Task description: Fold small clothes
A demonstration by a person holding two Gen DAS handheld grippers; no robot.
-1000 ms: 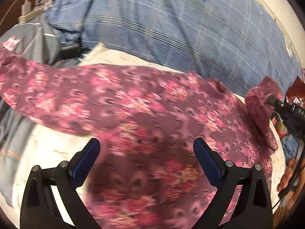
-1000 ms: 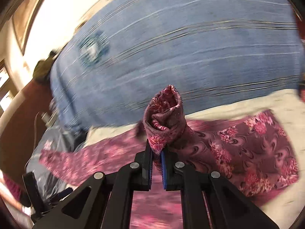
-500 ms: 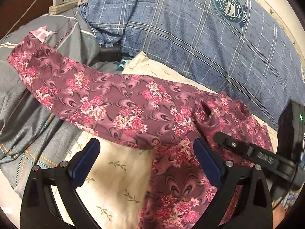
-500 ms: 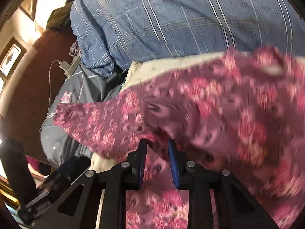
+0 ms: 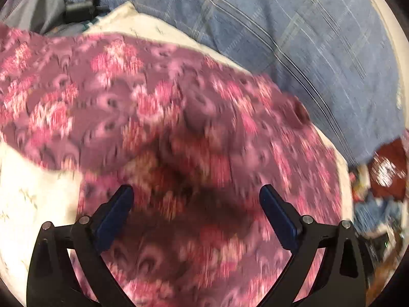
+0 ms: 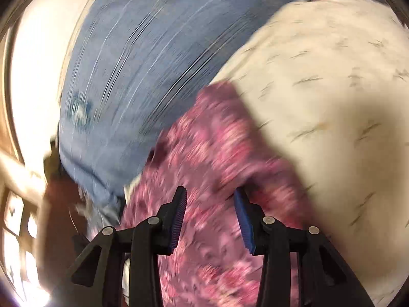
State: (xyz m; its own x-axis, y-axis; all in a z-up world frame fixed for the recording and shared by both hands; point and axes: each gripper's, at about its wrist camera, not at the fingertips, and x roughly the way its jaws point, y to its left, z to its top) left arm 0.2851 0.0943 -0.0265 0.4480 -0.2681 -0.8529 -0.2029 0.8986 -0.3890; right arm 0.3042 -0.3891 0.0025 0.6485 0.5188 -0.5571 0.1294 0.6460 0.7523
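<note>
A maroon garment with a pink flower print point(image 5: 158, 117) lies spread on a cream bedsheet point(image 5: 28, 199). Both views are blurred by motion. My left gripper point(image 5: 196, 204) is open and empty, low over the middle of the garment, which fills the view beneath it. My right gripper point(image 6: 211, 209) is open, its blue-padded jaws apart over the garment's point(image 6: 204, 158) edge, holding nothing. The garment's far end lies next to the blue pillow.
A large blue plaid pillow point(image 5: 294, 41) point(image 6: 133, 58) lies behind the garment. Grey bedding point(image 5: 28, 7) sits at the upper left. Mixed red and blue clutter point(image 5: 383, 179) lies past the bed's right edge. Bare cream sheet point(image 6: 319, 97) extends to the right.
My right gripper has let go of the garment fold and opened, and it has swung off to the right. My left gripper has moved in closer over the garment, still open.
</note>
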